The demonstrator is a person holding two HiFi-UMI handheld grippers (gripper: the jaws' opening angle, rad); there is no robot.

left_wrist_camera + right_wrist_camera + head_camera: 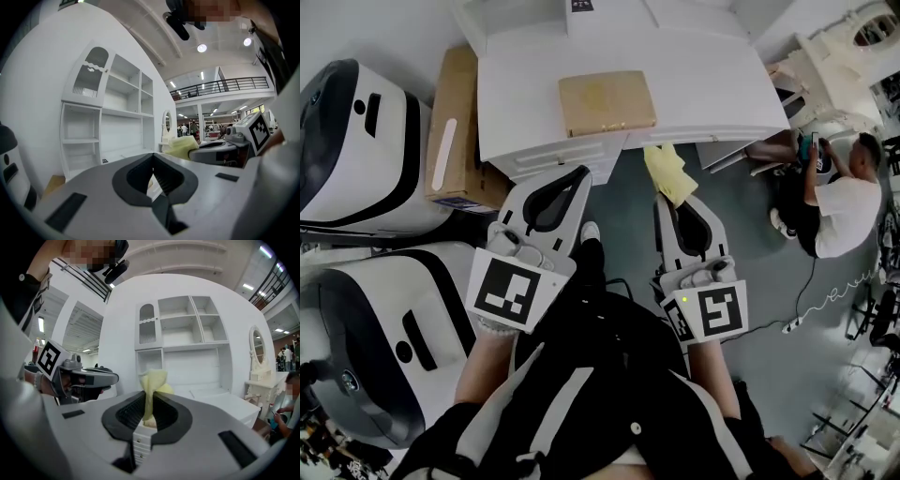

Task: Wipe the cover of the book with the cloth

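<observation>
A tan book (607, 101) lies flat on the white desk (712, 89), closed, with its cover up. My right gripper (667, 195) (150, 397) hangs in front of the desk's edge, shut on a pale yellow cloth (670, 172) (153, 380). The cloth sticks out past the tips and sits just short of the book's right corner. My left gripper (579, 173) (152, 157) is beside it, below the desk's front edge, with its jaws shut and nothing between them. In the left gripper view the cloth (180, 146) shows at the right.
Two large white and black machines (356, 141) (366, 347) stand at the left, with a cardboard box (455, 131) between them and the desk. A white shelf unit (183, 333) rises at the desk's back. A person (839, 202) sits on the floor at the right, near white furniture (834, 56).
</observation>
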